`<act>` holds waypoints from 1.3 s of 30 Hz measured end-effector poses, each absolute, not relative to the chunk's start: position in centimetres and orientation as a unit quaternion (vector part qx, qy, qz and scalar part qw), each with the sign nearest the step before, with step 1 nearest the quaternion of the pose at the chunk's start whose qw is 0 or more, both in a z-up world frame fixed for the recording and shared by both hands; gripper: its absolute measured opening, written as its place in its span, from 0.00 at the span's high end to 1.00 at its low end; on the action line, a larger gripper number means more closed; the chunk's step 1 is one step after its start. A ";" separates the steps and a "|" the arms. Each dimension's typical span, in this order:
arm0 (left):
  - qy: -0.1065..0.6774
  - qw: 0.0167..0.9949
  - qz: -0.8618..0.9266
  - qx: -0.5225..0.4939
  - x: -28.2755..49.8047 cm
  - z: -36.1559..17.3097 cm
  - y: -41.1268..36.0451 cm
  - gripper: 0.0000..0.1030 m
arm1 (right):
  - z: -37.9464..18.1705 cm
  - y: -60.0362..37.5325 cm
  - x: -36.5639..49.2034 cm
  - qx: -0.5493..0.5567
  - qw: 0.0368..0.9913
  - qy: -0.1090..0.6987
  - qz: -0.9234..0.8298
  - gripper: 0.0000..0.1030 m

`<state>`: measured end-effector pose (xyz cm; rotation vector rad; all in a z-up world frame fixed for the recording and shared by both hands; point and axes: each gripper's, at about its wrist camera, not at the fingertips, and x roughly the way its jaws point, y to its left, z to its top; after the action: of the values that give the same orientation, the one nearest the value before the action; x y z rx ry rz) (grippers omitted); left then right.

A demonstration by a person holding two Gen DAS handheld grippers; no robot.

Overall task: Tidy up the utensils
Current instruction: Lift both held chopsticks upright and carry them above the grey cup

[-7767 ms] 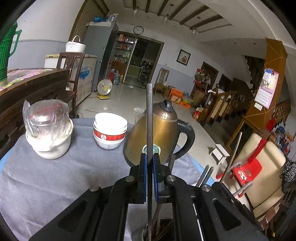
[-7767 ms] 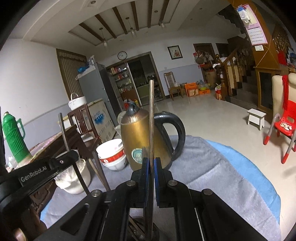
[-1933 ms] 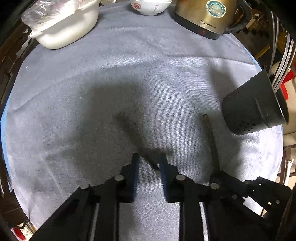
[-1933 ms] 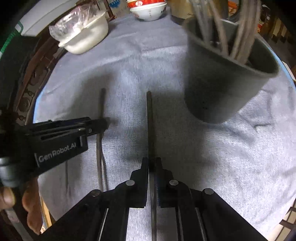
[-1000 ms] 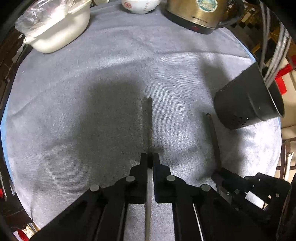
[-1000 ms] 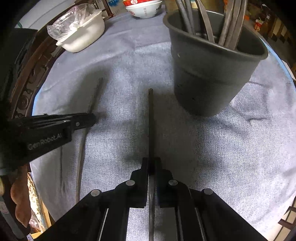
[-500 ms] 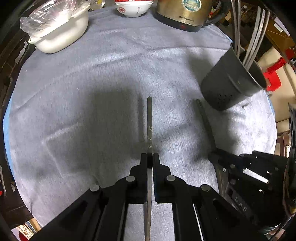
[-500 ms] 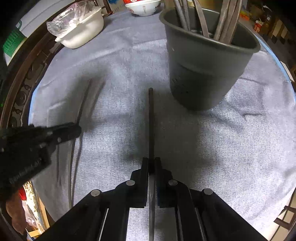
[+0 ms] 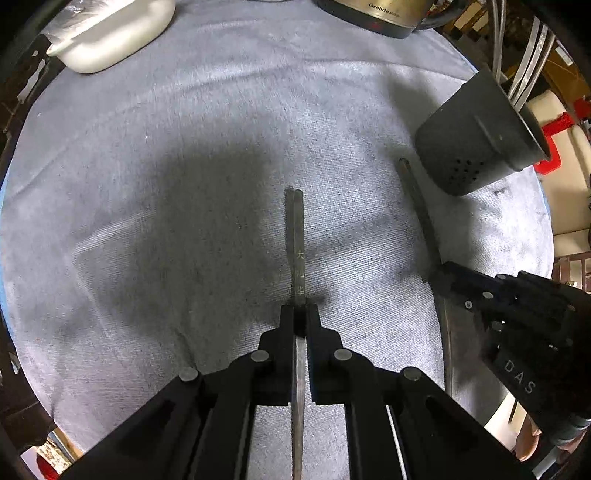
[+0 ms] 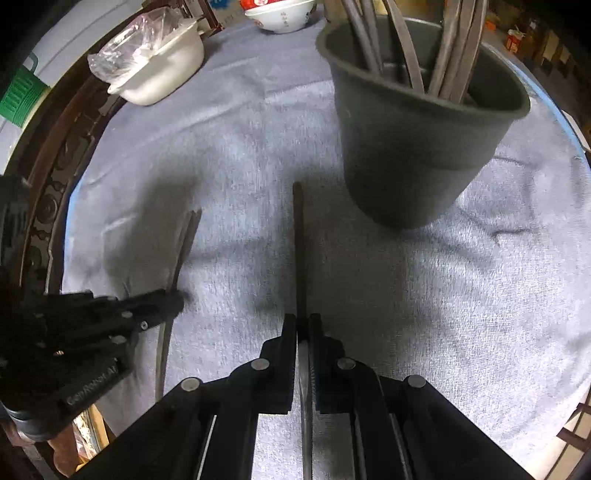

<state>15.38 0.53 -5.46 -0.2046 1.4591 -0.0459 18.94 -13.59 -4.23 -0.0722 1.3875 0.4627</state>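
Left wrist view. The left tongs (image 9: 298, 314), at lower centre, are closed on a flat metal utensil (image 9: 296, 236) whose handle runs straight up the frame above the grey cloth (image 9: 184, 147) covering the worktop. At lower right the right tongs (image 9: 439, 275) are clamped on a second utensil (image 9: 419, 206), whose handle slants toward the upper left and ends just beside the base of the dark utensil holder (image 9: 476, 140) at right. Further utensils stand in that holder. A white pot (image 9: 114, 40) sits at upper left and a brass-coloured kettle (image 9: 373, 16) at the top edge.

Right wrist view. The right tongs (image 10: 303, 325), at lower centre, grip the second utensil (image 10: 298, 240), which points up the frame and ends near the lower left of the utensil holder (image 10: 413, 147) at upper right. At lower left the left tongs (image 10: 173, 297) hold the other utensil (image 10: 186, 243), slightly blurred. The plastic-covered white pot (image 10: 162, 70) lies at upper left and a red-and-white bowl (image 10: 282, 14) at top centre.
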 end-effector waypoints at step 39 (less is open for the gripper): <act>0.282 0.944 0.096 -0.145 1.6 7.8 4.3 0.94 | 5.7 -22.0 4.8 0.011 0.960 0.239 0.148 0.92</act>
<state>1.61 4.26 7.85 -0.2960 0.5741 0.1952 4.79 -22.00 5.68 0.0215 0.4842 0.3006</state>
